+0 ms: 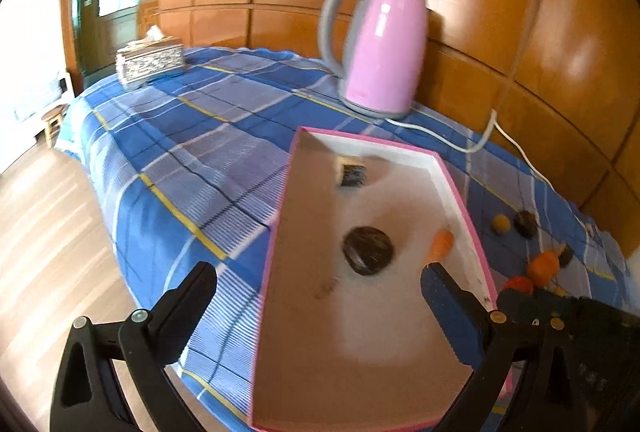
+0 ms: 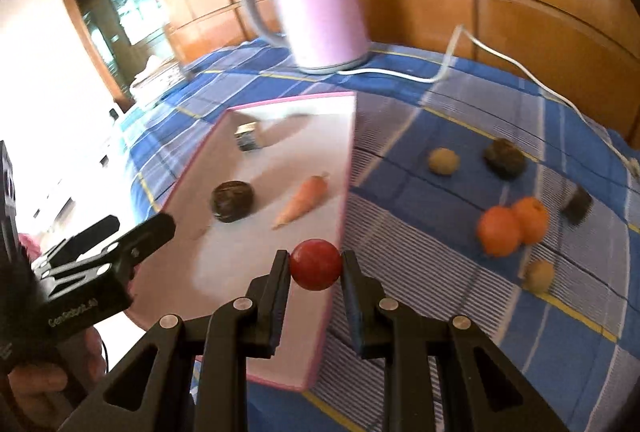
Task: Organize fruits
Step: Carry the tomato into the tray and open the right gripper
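In the right wrist view, the right gripper (image 2: 315,269) clamps a red round fruit (image 2: 315,269) at lower centre, over the near edge of the pink-rimmed box (image 2: 348,136). Inside the box lie a carrot (image 2: 303,201), a dark round fruit (image 2: 232,201) and a small dark block (image 2: 247,137). In the left wrist view, the left gripper (image 1: 318,290) gapes wide and empty at the bottom of the frame, over the box's left rim.

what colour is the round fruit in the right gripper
Red; the small round fruit shows best in the right wrist view.
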A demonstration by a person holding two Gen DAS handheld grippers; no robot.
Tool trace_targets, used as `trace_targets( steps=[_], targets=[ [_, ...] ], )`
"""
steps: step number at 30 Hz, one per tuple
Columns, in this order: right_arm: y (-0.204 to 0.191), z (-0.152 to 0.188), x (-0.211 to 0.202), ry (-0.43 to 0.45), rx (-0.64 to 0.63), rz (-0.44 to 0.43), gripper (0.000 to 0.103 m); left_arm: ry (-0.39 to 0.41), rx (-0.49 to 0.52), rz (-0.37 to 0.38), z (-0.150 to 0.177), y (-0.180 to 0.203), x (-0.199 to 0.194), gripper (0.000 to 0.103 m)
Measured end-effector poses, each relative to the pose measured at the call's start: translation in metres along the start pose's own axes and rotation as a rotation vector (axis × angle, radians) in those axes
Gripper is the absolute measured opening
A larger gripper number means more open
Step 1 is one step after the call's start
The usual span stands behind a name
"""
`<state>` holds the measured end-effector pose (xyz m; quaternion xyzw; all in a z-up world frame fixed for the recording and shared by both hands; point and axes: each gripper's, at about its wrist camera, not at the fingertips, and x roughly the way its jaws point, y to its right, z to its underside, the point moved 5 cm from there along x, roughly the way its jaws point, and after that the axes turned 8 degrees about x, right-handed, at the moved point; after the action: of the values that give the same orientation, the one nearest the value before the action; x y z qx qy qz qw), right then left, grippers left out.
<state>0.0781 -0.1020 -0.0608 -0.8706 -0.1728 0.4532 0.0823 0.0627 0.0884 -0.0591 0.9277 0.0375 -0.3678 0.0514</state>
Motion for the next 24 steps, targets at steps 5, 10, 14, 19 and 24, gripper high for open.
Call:
trace_targets(
  steps=[5,10,14,19,24],
  targets=[
    [-0.018,-0.01,0.015,-0.011,-0.03,0.003,0.026,-0.037,-0.055,-0.03,0.0,-0.019,0.011,0.103],
    [-0.027,-0.016,0.028,-0.021,-0.023,0.017,0.026,-0.081,-0.078,-0.032,0.007,-0.027,0.021,0.103],
    [-0.029,-0.014,0.032,-0.024,-0.016,0.025,0.029,-0.087,-0.069,-0.025,0.009,-0.024,0.022,0.103],
    [-0.024,-0.009,0.026,-0.006,-0.005,0.059,0.036,-0.081,-0.053,-0.024,0.009,-0.019,0.021,0.103],
    [-0.012,-0.003,0.008,0.049,0.014,0.121,0.046,-0.082,-0.018,-0.008,0.01,-0.008,0.02,0.103]
  ],
)
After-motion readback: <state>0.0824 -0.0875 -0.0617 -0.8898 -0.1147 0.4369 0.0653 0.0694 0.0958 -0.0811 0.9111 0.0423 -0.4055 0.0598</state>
